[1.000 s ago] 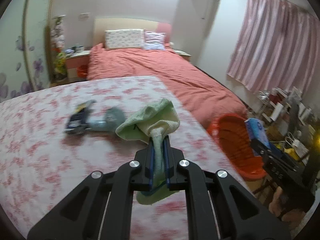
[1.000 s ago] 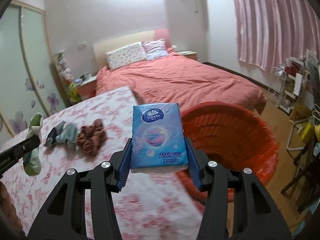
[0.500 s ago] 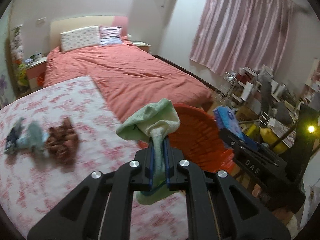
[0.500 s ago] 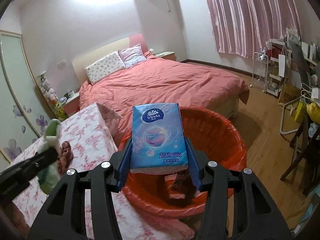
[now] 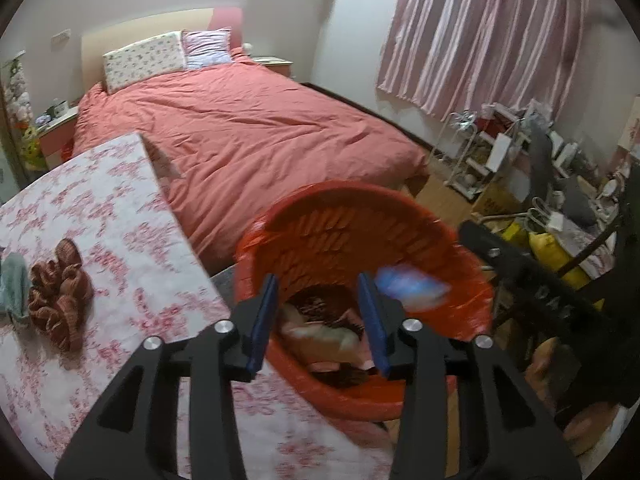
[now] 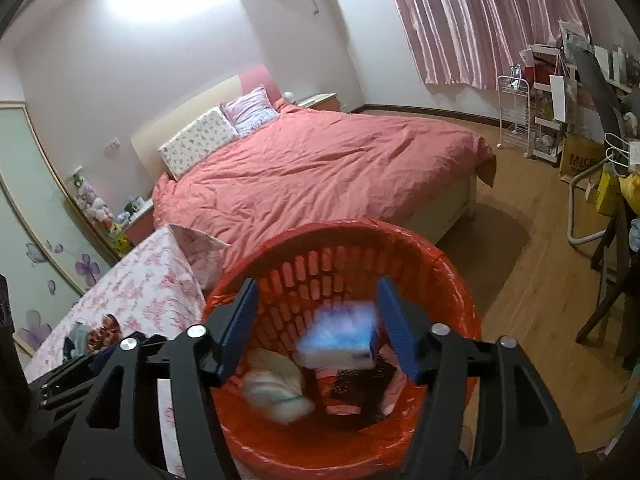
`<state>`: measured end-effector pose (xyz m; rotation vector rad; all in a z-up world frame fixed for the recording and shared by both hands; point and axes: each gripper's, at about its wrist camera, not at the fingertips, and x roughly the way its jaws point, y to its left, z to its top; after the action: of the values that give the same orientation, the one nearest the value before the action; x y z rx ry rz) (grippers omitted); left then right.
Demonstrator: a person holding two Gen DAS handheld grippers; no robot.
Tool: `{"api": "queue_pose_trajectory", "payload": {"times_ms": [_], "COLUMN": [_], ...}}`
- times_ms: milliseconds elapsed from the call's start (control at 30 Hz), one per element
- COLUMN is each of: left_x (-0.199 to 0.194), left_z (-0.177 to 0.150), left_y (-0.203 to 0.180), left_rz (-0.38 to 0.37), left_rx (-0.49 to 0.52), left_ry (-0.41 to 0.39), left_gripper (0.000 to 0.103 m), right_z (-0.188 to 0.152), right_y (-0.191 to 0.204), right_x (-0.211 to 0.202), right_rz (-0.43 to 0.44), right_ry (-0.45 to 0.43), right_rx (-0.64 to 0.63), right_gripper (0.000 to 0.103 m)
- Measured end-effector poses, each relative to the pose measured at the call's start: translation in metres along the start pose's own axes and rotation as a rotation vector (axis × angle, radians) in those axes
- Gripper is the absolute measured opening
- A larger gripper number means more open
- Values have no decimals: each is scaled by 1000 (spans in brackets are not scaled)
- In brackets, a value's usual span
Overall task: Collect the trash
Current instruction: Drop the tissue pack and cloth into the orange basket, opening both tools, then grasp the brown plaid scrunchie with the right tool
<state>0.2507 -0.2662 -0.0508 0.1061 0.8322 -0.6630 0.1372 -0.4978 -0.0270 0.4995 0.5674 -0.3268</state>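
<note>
My left gripper (image 5: 318,292) hangs over the orange basket (image 5: 400,204) with its jaws opening and nothing between them. The pale green cloth (image 6: 276,392) lies inside the basket on other rubbish. My right gripper (image 6: 316,292) is also above the basket (image 6: 452,276), jaws opening. The blue tissue pack (image 6: 344,340) is blurred and falling between its fingers, free of the pads; the left wrist view shows the pack (image 5: 412,286) as a blue smear. A brown crumpled cloth (image 5: 60,300) and a teal cloth (image 5: 14,284) lie on the floral table (image 5: 120,208).
The basket stands against the table's right edge. Behind it is a bed with a red cover (image 5: 248,120). Pink curtains (image 5: 480,28) hang at the back right. A cluttered rack (image 6: 552,120) and chairs line the right side over wood floor (image 6: 532,280).
Both grippers swung from the table to over the basket and opened. The green cloth left the left jaws and now lies in the basket; the tissue pack left the right jaws and is dropping.
</note>
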Motion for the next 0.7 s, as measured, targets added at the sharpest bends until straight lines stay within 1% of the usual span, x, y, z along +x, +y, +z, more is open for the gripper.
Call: {"api": "queue_pose_trajectory", "payload": {"times_ms": [67, 133, 167, 233, 333, 500, 633, 700], "left_x": [0, -4, -7, -14, -28, -47, -64, -73], "left_z": [-3, -7, -9, -14, -22, -37, -51, -59], "left_y": [8, 18, 22, 31, 44, 77, 113, 138], "left_rz": [38, 88, 106, 146, 202, 281, 369, 417], "left_rx": [-4, -4, -2, 4, 8, -20, -73, -108], "left_ry": [0, -10, -16, -31, -50, -60, -61, -54], "left_gripper": [51, 61, 64, 73, 80, 84, 84, 84], "right_z": [-2, -2, -4, -3, -4, -11, -21, -27], "right_y": [-2, -3, -1, 2, 10, 39, 67, 87], "right_x": [0, 1, 1, 1, -1, -2, 1, 4], "right_rz": [-11, -19, -28, -40, -49, -33, -3, 17], "right_ry": [7, 15, 17, 17, 18, 44, 68, 87], "right_rx": [2, 2, -6, -22, -52, -111, -160, -197], "right_gripper": [65, 67, 68, 70, 73, 73, 73, 73]}}
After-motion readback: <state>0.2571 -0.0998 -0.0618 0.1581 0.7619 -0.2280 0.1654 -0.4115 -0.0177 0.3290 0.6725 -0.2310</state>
